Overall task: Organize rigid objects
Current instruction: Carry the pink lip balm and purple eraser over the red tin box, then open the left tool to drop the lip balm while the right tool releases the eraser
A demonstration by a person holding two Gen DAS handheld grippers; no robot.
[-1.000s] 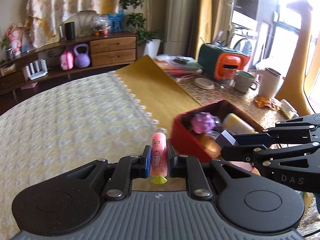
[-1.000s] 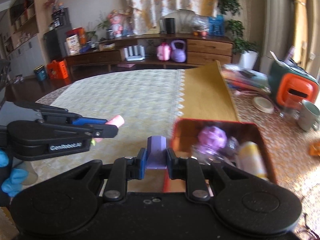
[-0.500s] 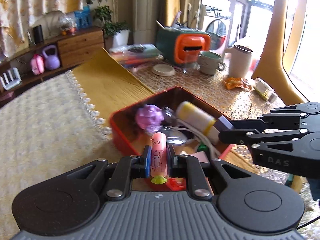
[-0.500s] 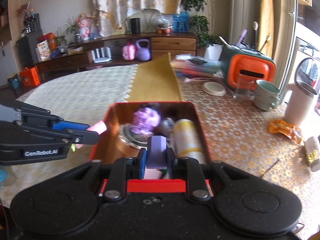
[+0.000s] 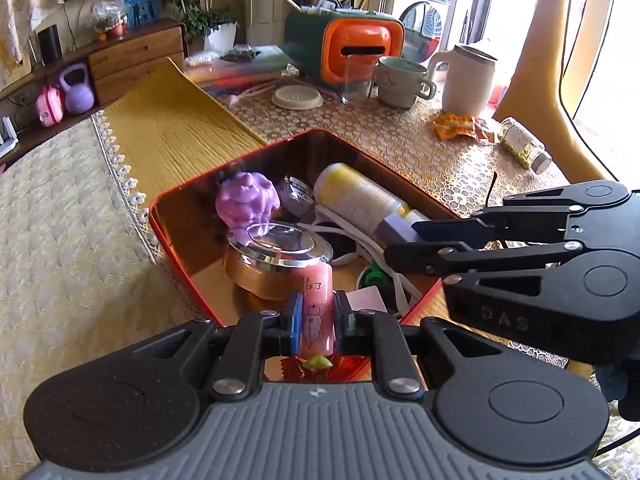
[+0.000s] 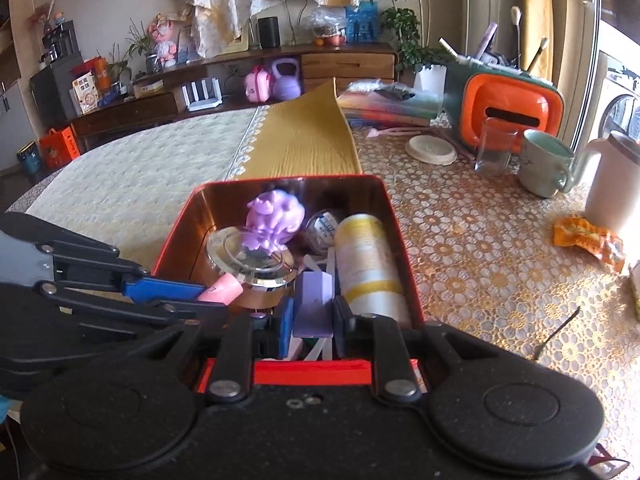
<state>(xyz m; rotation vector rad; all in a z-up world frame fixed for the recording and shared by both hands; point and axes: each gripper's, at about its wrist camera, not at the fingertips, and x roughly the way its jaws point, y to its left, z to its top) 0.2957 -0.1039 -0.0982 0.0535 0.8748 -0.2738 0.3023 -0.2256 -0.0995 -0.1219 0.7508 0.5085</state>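
Observation:
A red tin box (image 5: pixel 188 276) (image 6: pixel 176 240) stands on the table with a purple toy figure (image 5: pixel 246 202) (image 6: pixel 274 216), a round gold tin with a shiny lid (image 5: pixel 276 258) (image 6: pixel 248 252), a white and yellow bottle (image 5: pixel 356 196) (image 6: pixel 366 260) and cords inside. My left gripper (image 5: pixel 317 320) (image 6: pixel 208 292) is shut on a pink tube (image 5: pixel 317 308) (image 6: pixel 222 289) over the box's near corner, by the gold tin. My right gripper (image 6: pixel 313 320) (image 5: pixel 400 236) is shut on a lilac block (image 6: pixel 314 304) (image 5: pixel 394 229) over the box, beside the bottle.
A yellow mat (image 5: pixel 176 132) lies behind the box. To the right stand an orange and green holder (image 5: pixel 352 50), a glass (image 5: pixel 356 82), a green mug (image 5: pixel 402 80), a white jug (image 5: pixel 466 80), a snack wrapper (image 5: pixel 460 126) and a small jar (image 5: pixel 522 148). A cream lace cloth (image 5: pixel 60 220) covers the left.
Both grippers have moved right and forward, from beside the box to over its inside, and lower. Each still holds its object.

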